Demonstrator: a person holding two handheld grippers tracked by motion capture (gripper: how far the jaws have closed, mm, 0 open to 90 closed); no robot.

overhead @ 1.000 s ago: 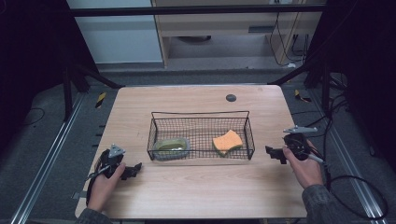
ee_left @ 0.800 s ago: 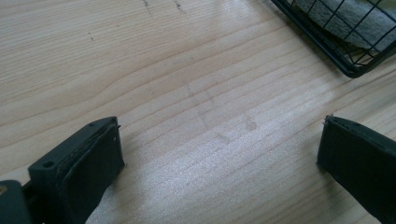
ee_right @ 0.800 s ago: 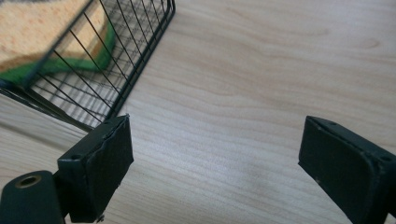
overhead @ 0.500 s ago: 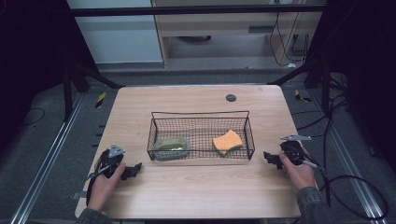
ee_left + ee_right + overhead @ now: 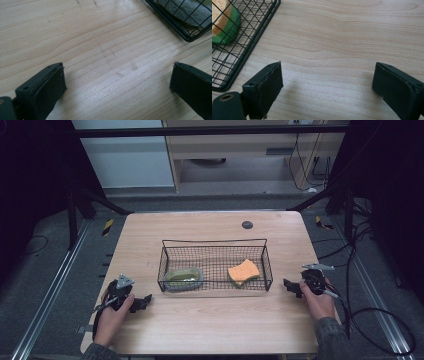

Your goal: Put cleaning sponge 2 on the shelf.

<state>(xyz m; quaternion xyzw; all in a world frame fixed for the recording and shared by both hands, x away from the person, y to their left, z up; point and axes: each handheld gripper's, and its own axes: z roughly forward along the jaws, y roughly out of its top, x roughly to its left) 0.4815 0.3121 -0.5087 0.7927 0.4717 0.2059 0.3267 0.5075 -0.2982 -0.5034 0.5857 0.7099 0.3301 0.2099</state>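
A black wire basket (image 5: 215, 242) stands at the middle of the wooden table (image 5: 210, 320). Inside it lie a grey-green cloth (image 5: 183, 278) at the left and an orange sponge with a green underside (image 5: 243, 271) at the right. My left gripper (image 5: 142, 302) rests low at the table's front left, jaws wide apart over bare wood, open and empty (image 5: 117, 77). My right gripper (image 5: 291, 287) sits just right of the basket, open with nothing between its jaws (image 5: 327, 80). The basket corner (image 5: 242, 45) and sponge (image 5: 222, 22) show in the right gripper view.
A small dark round disc (image 5: 247, 224) lies near the table's far edge. Cables (image 5: 380, 320) trail on the floor to the right. A dark frame with metal rails surrounds the table. The basket's corner with the cloth (image 5: 185, 12) lies beyond my left gripper.
My right gripper has sunk toward the tabletop beside the basket's right end. The left hand has kept still.
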